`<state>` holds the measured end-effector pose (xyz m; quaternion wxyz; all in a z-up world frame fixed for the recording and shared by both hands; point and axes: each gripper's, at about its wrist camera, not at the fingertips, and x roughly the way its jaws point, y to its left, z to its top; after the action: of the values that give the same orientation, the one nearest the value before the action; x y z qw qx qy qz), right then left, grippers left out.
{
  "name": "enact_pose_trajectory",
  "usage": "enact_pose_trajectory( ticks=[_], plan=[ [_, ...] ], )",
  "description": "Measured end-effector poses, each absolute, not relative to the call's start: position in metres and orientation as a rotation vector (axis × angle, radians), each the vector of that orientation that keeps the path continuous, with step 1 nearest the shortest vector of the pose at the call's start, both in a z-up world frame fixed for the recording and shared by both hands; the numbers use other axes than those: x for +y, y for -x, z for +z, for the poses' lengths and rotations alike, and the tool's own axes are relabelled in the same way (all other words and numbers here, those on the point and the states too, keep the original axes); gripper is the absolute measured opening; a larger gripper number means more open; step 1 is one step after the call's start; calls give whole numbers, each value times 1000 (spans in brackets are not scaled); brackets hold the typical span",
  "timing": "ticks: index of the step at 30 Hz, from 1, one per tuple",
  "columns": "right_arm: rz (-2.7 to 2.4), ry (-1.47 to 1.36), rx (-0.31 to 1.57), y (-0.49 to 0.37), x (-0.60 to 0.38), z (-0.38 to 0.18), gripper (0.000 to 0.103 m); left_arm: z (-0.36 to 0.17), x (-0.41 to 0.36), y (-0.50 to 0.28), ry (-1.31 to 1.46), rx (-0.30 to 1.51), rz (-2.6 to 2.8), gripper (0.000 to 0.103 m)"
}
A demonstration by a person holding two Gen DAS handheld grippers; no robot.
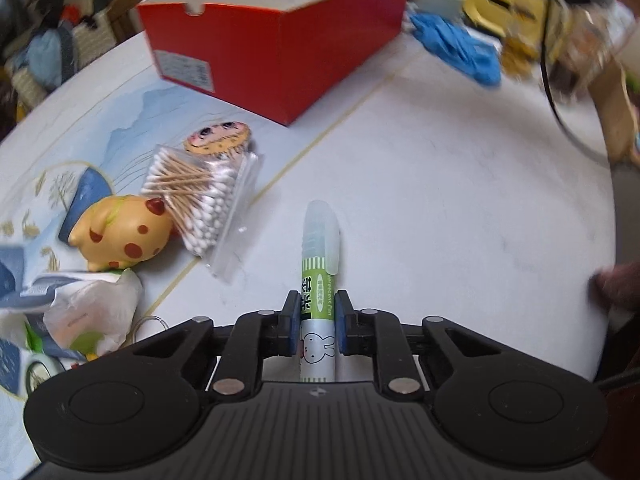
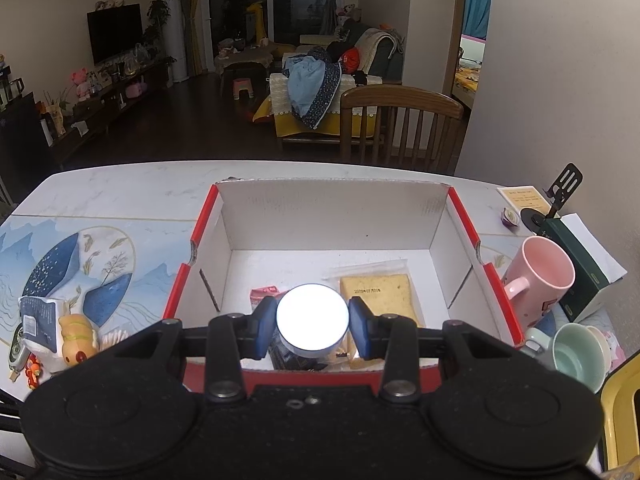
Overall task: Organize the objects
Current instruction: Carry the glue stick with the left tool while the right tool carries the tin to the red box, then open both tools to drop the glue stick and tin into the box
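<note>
My left gripper (image 1: 317,314) is shut on a green and white highlighter pen (image 1: 319,280) with a clear cap, held just above the white table. The red box (image 1: 280,44) stands ahead, to the upper left. My right gripper (image 2: 312,322) is shut on a round white-lidded jar (image 2: 312,319) and holds it over the near end of the red box (image 2: 464,220). Inside the box lie a bagged slice of bread (image 2: 380,292) and a small red packet (image 2: 262,293).
Left of the pen lie a bag of cotton swabs (image 1: 200,196), an orange spotted toy (image 1: 124,232), a round face badge (image 1: 218,138) and tissue packs (image 1: 80,312). Blue gloves (image 1: 456,48) lie at the back right. A pink mug (image 2: 540,280), green cup (image 2: 576,354) and dark box (image 2: 580,264) stand right of the box.
</note>
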<state>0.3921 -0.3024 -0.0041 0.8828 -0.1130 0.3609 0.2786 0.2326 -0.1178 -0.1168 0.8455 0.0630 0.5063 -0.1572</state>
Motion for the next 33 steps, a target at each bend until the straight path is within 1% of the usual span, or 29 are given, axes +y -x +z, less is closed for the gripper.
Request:
enact_pose_trajectory(
  ticks=[7,14,19,24,29,33],
  plan=[
    [592,224,741,-409,-303,0,39,-71,-96,-252,62,993,-285,16],
    [599,215,733,-425,-304,0,39,-18,-86,-293,125,888,-271,16],
    [597,212,732,-434,-305,-3,39,4,-86,-338,143,848,-260,16],
    [591,218,747,-442,-304,-11,39,9,-99,-393,112,843,-242,16],
    [583,239,773,-453,-301,-24,38,2,-111,-444,128,863,-220,16],
    [579,269,815,-462,-297,-40,38,-12,-131,-476,35,884,-203,16]
  ],
)
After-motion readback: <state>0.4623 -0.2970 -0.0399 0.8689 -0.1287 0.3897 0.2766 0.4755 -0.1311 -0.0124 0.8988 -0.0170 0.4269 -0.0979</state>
